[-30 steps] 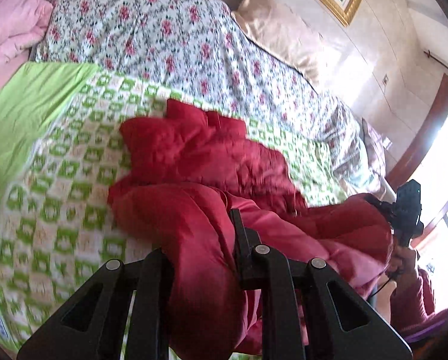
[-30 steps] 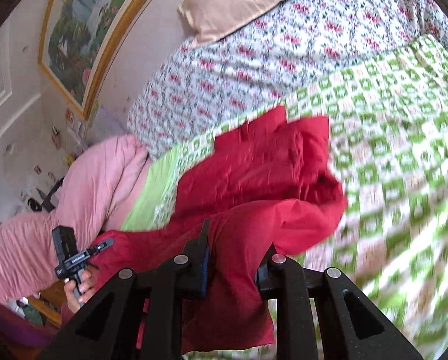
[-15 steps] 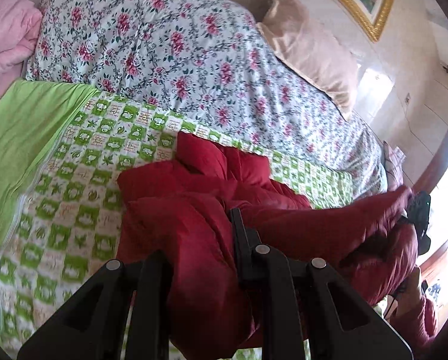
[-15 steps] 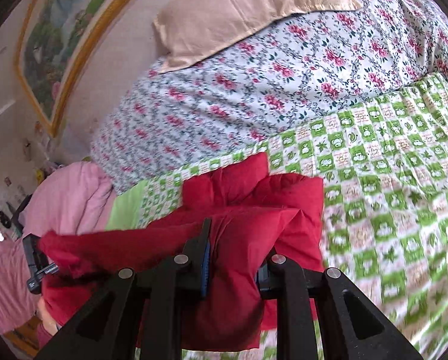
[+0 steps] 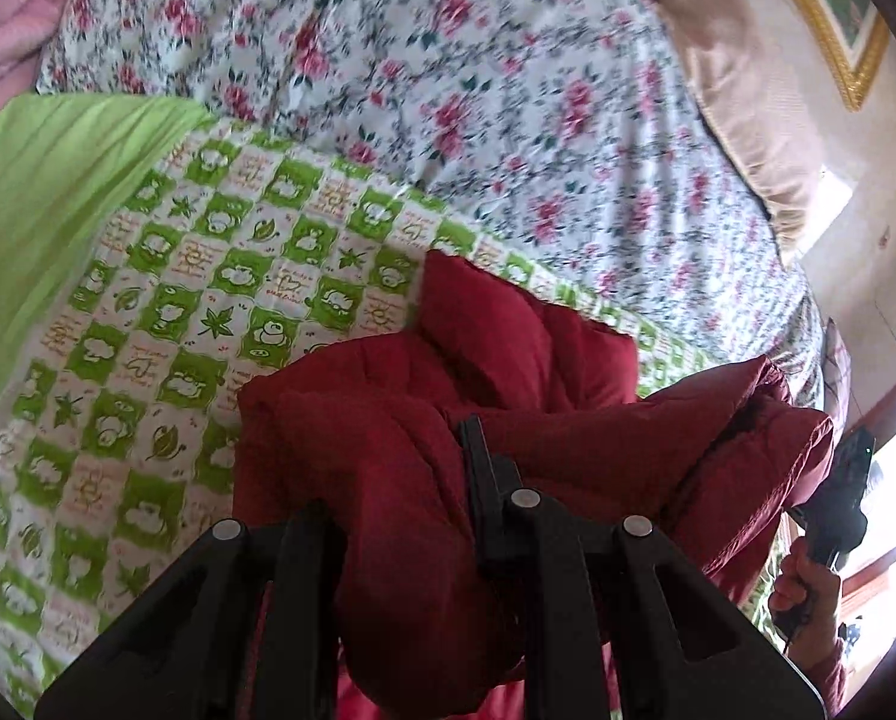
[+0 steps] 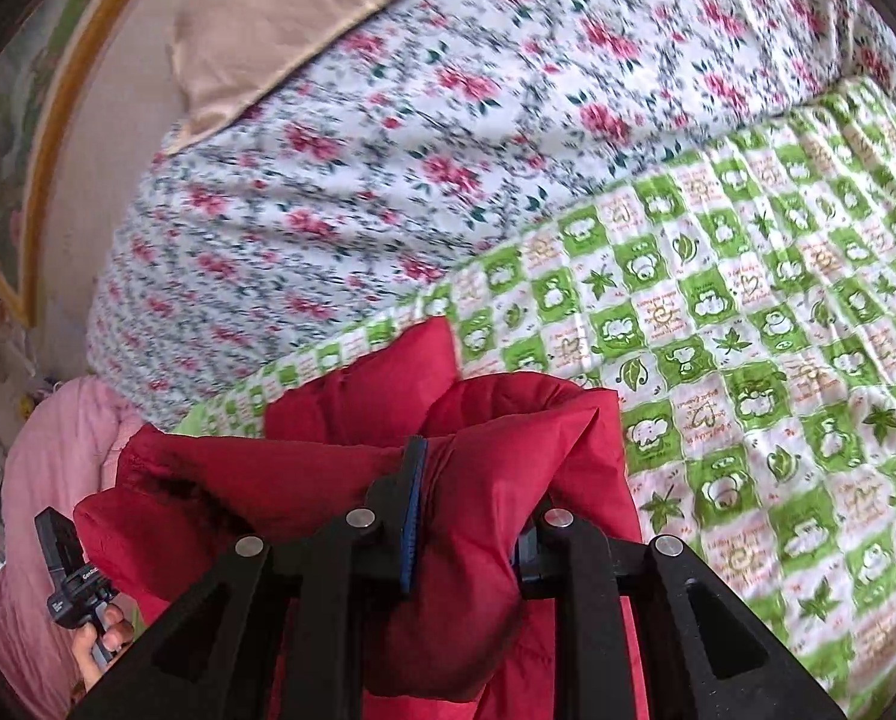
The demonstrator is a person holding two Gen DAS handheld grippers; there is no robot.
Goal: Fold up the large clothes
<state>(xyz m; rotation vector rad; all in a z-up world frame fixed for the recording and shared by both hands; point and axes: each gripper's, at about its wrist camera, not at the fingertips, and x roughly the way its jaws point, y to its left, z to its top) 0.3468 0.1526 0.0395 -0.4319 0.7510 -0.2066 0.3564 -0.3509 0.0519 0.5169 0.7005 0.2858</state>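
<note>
A dark red padded jacket (image 5: 508, 360) hangs bunched between both grippers over the bed, its far end resting on the green checked quilt (image 5: 165, 324). My left gripper (image 5: 399, 480) is shut on a thick fold of the jacket. My right gripper (image 6: 466, 498) is shut on another fold of the same jacket (image 6: 387, 408). The stretch of jacket between the two grippers is pulled fairly taut. The other hand-held gripper shows at the right edge of the left wrist view (image 5: 838, 504) and at the lower left of the right wrist view (image 6: 69, 570).
A floral duvet (image 5: 448, 90) lies heaped behind the quilt, with a beige pillow (image 5: 742, 96) at the head of the bed. A pink blanket (image 6: 39, 480) lies at the side. A gold-framed picture (image 5: 832, 18) hangs on the wall.
Both grippers have lifted and moved toward the head of the bed with the jacket; the fabric between them has pulled straighter and less of the jacket lies on the quilt.
</note>
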